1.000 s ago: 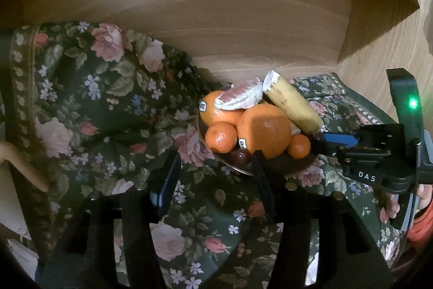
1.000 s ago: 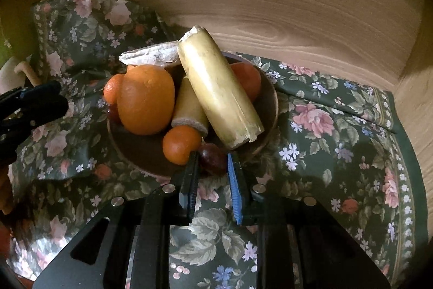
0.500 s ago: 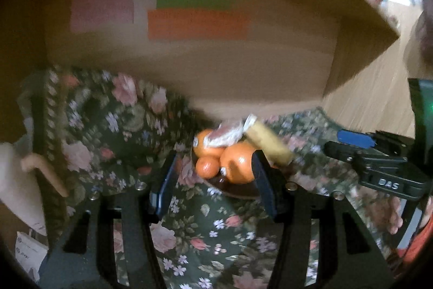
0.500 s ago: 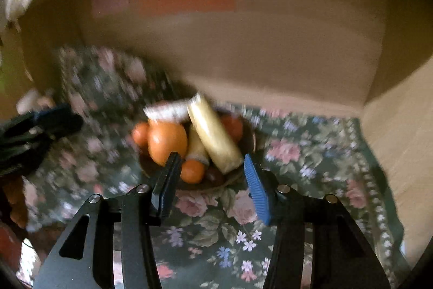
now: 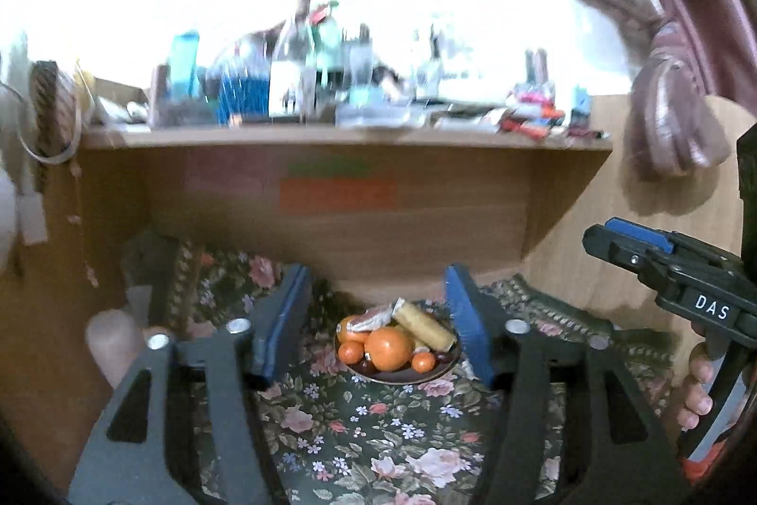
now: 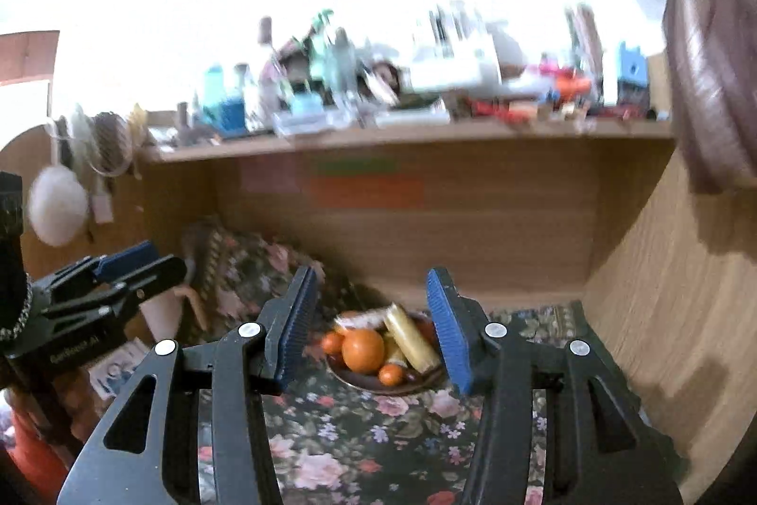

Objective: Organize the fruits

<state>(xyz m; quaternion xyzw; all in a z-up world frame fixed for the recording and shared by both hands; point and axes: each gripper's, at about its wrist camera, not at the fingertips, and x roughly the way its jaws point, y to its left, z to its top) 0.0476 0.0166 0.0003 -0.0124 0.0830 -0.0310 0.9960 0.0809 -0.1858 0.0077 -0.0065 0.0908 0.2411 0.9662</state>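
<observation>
A brown bowl [image 5: 402,376] sits on a dark floral cloth [image 5: 359,434] under a wooden shelf. It holds a large orange [image 5: 389,347], small tangerines [image 5: 351,352], a yellow banana piece [image 5: 423,325], a grapefruit wedge [image 5: 376,313] and dark round fruits. The bowl also shows in the right wrist view [image 6: 374,382], with the orange [image 6: 363,350] and banana [image 6: 410,338]. My left gripper [image 5: 376,325] is open and empty, well back from the bowl. My right gripper [image 6: 371,325] is open and empty, also well back; it shows at the right of the left wrist view [image 5: 629,242].
A wooden shelf [image 5: 340,138] above the nook is crowded with blurred bottles and small items. Coloured paper notes [image 5: 338,192] stick to the back panel. A wooden side wall [image 6: 672,315] stands at the right. A pink curtain [image 5: 662,79] hangs at the upper right.
Both grippers have pulled far back and up from the bowl. The right gripper has opened from nearly shut at the dark fruit. The shelf top has come into view.
</observation>
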